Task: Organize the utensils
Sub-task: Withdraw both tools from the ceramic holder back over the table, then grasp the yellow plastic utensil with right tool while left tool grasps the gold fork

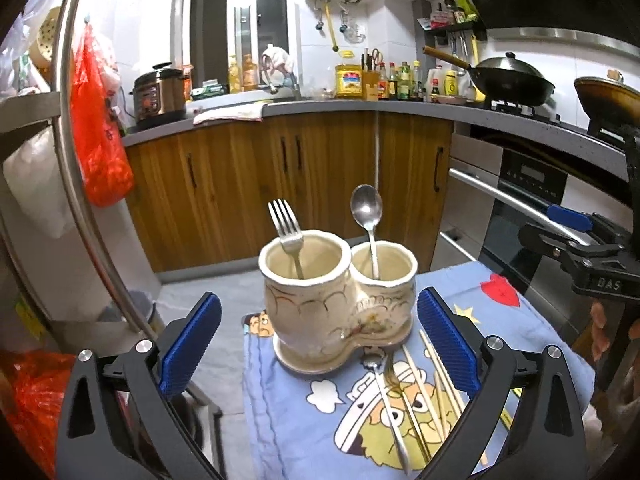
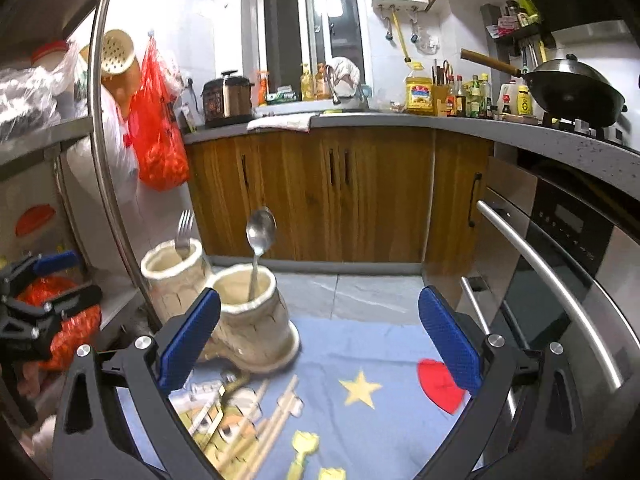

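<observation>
The left hand-held gripper (image 1: 320,342) stands spread wide with nothing pinched, its blue pads either side of the cream double holder (image 1: 336,300). The right hand-held gripper (image 2: 320,344) is likewise spread and empty. A fork (image 1: 289,236) stands in the holder's left cup, a spoon (image 1: 369,224) in its right. Chopsticks (image 1: 430,384) and another spoon (image 1: 386,400) lie on the blue cartoon cloth (image 1: 520,336) just before the holder.

A cream ceramic double-cup holder (image 1: 336,308) stands upright on the blue cartoon cloth (image 1: 500,320). A steel fork (image 1: 286,232) stands tines-up in its left cup; a steel spoon (image 1: 368,216) stands bowl-up in the right. In front of its base another spoon (image 1: 386,396), a second utensil beside it and pale wooden chopsticks (image 1: 430,380) lie flat.
</observation>
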`<move>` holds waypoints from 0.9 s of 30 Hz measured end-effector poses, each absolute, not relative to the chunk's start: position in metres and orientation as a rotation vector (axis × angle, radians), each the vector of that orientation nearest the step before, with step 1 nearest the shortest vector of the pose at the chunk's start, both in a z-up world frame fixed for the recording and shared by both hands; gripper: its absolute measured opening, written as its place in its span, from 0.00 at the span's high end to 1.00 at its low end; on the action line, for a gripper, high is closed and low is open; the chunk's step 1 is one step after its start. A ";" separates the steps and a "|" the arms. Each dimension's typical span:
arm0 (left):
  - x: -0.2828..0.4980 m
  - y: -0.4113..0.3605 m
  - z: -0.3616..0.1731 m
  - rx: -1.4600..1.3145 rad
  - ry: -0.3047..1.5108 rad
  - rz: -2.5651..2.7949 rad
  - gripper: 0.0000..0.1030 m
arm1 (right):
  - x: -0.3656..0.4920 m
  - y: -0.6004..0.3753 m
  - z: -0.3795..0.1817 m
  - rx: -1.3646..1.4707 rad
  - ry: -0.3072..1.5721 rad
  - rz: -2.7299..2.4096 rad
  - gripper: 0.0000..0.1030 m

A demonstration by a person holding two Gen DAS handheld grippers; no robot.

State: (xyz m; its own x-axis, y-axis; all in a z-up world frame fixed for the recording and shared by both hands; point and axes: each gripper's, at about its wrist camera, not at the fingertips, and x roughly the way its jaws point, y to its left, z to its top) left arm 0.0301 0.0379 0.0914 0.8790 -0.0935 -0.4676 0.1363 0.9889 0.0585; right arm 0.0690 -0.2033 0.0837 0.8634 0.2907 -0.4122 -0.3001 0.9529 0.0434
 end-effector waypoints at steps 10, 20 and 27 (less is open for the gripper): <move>0.031 0.035 0.052 0.081 0.582 -0.139 0.05 | 0.051 -0.234 0.047 -0.071 0.553 0.291 0.05; 0.037 0.034 0.002 0.052 0.720 -0.121 0.05 | 0.031 -0.246 -0.007 -0.117 0.701 0.301 0.05; 0.038 0.019 -0.023 0.061 0.807 -0.173 0.05 | 0.029 -0.253 -0.039 -0.053 0.836 0.323 0.05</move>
